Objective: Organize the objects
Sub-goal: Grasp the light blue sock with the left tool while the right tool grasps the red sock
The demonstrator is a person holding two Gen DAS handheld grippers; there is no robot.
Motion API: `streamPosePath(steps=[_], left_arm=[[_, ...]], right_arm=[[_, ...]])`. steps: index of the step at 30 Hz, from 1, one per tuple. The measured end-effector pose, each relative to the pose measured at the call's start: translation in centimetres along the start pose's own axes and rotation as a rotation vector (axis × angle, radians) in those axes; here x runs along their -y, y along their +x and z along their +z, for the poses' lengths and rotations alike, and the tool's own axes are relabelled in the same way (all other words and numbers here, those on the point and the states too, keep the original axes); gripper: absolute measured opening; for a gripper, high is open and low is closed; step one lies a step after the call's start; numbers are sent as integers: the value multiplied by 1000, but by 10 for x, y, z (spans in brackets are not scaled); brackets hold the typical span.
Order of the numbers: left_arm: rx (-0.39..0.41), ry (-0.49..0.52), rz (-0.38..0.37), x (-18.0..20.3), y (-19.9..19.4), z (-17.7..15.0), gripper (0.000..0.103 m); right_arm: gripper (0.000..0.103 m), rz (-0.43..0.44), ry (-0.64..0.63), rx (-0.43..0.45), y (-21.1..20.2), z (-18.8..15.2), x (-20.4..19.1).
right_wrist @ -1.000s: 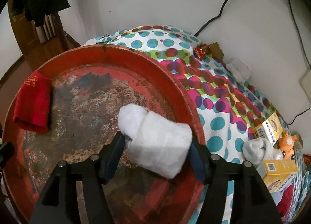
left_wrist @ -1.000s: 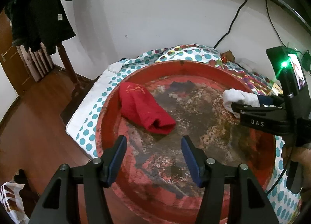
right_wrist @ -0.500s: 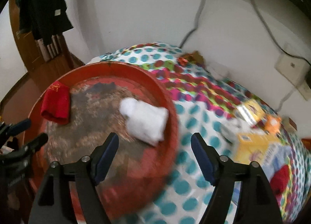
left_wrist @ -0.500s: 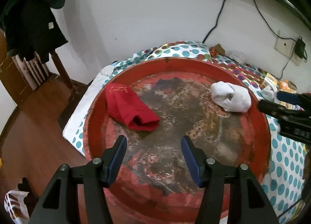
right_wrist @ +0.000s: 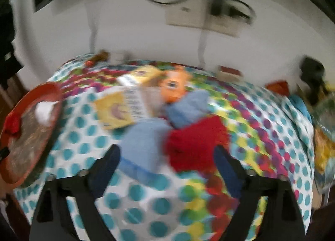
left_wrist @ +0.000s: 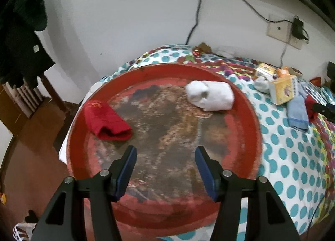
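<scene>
A big round red tray point(left_wrist: 256, 119) lies on the dotted bedspread. A folded red cloth point(left_wrist: 105, 118) lies at its left and a rolled white cloth point(left_wrist: 210, 95) at its far right. My left gripper point(left_wrist: 165, 161) is open and empty above the tray's near side. My right gripper point(right_wrist: 166, 157) is open and empty over the bedspread, just in front of a blue cloth point(right_wrist: 142, 146) and a red cloth point(right_wrist: 194, 142). The right wrist view is blurred. The tray point(right_wrist: 12, 169) sits at its left edge.
A yellow box point(left_wrist: 282, 90), a blue cloth point(left_wrist: 297, 113), an orange toy point(left_wrist: 282, 71) and a grey cloth point(left_wrist: 261, 84) lie on the bedspread point(left_wrist: 293, 157) right of the tray. The wall with cables and a socket is close behind. A wooden floor lies to the left.
My right gripper let go of the white cloth on the tray, opened, and swung right to the pile of cloths on the bedspread. My left gripper drew back a little.
</scene>
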State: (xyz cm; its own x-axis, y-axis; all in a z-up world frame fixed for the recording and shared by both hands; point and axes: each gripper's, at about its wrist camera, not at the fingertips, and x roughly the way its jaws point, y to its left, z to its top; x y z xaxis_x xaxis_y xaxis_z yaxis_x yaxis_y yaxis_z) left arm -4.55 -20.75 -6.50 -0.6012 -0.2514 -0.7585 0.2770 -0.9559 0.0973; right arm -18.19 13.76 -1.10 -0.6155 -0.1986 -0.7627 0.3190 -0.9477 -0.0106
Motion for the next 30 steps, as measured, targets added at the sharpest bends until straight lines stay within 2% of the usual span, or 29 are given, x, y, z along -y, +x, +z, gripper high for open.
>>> streamPosePath(steps=[6, 10, 13, 15, 17, 18, 20, 24, 30], left_arm=[[10, 61, -34, 24, -11, 4, 60], [-17, 66, -135, 42, -17, 14, 60], [-14, 108, -144, 66, -17, 24, 60], [-16, 136, -154, 86, -16, 29, 60], [-24, 165, -182, 108, -12, 34, 60], [-29, 178, -196, 119, -9, 36, 60], [-46, 203, -235, 143, -3, 38, 60], [-84, 244, -309, 184, 12, 39, 60], [-154, 247, -374, 230, 38, 48, 60]], right_arm=[[94, -16, 38, -30, 34, -5, 29], [95, -17, 40, -35, 54, -5, 35], [94, 2, 43, -19, 62, -2, 37], [85, 25, 34, -24, 66, -1, 35], [66, 73, 28, -22, 69, -2, 34], [63, 94, 30, -25, 69, -2, 34], [51, 118, 31, -10, 65, -2, 37], [47, 106, 40, 12, 50, -9, 53], [47, 25, 69, 5, 33, -35, 93]])
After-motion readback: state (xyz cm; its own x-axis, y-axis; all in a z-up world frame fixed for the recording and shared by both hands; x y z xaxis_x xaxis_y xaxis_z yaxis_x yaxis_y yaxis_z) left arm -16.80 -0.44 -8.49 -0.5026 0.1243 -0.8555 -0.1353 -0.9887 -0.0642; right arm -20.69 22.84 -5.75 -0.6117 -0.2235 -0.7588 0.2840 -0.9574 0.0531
